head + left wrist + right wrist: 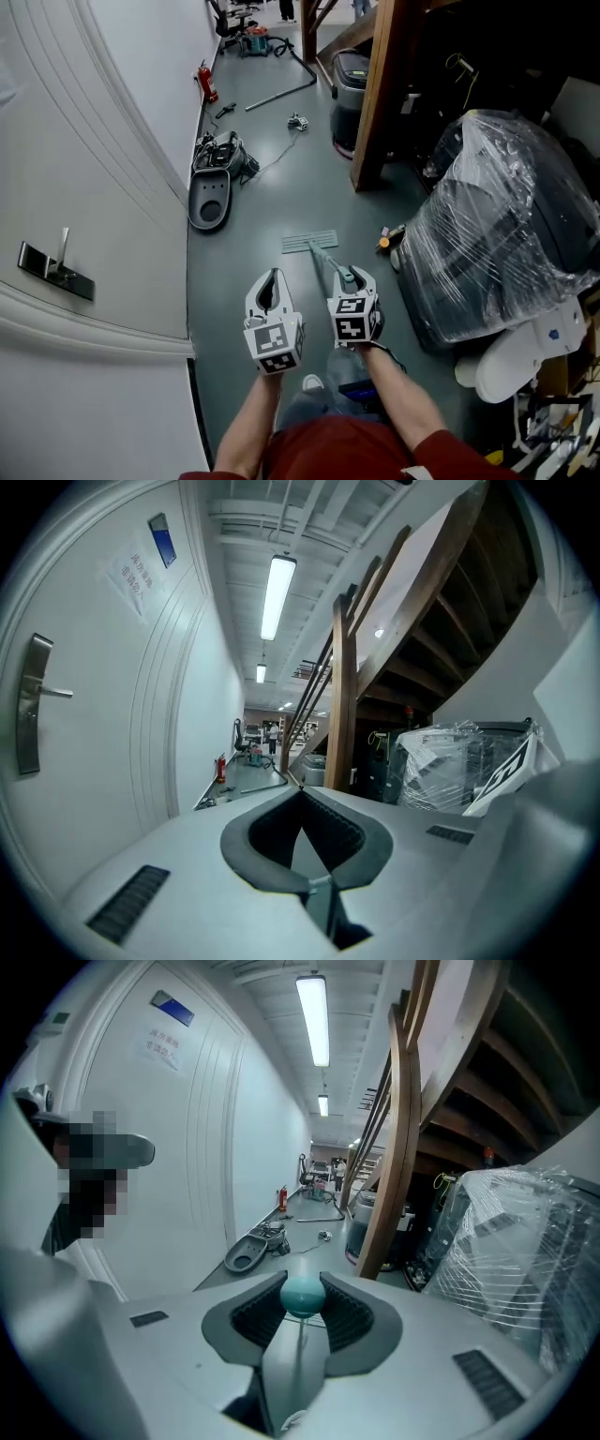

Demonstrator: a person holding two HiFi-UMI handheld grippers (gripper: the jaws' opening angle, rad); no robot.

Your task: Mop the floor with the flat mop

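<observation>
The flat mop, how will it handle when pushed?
The flat mop probably feels light: its handle is thin. Its head lies flush on the floor, so it should glide, not tip. Gripped only at the teal end by the right hand-held gripper, it may wobble.

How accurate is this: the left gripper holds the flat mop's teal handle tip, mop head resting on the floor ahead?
Wrong gripper: the right gripper holds the flat mop's teal handle tip, per the right gripper view; mop head rests on the floor ahead.
</observation>
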